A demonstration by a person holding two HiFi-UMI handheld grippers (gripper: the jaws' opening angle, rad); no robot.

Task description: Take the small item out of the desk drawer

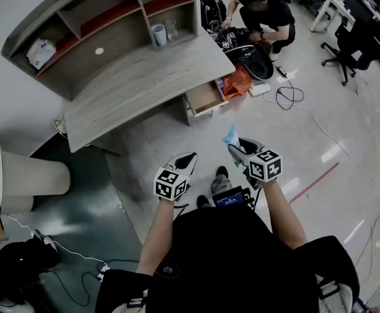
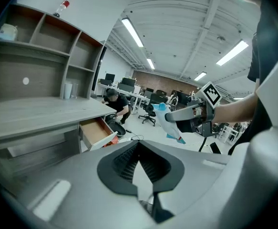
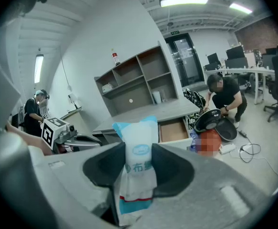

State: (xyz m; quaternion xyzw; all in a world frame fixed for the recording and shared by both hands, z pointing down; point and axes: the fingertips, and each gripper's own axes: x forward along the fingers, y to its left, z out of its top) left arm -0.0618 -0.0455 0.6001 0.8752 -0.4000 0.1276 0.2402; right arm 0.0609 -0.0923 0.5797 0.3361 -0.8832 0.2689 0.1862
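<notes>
My right gripper (image 1: 238, 150) is shut on a small white packet with blue ends (image 1: 231, 135), held above the floor in front of the desk. In the right gripper view the packet (image 3: 138, 161) stands upright between the dark pads, squeezed at its middle. The left gripper view shows the same packet (image 2: 169, 123) hanging from the right gripper's jaws. The desk drawer (image 1: 203, 96) hangs open under the wooden desk (image 1: 144, 83), and its brown inside (image 3: 173, 129) looks bare. My left gripper (image 1: 184, 163) is level with the right one, its tips together (image 2: 139, 144) around nothing.
A person (image 1: 261, 12) crouches by black gear (image 1: 255, 60) beyond the desk's right end. An orange bag (image 1: 237, 82) lies beside the drawer. Cables (image 1: 287, 96) trail over the floor. An office chair (image 1: 349, 51) stands far right. A white cylinder (image 1: 30, 178) is at left.
</notes>
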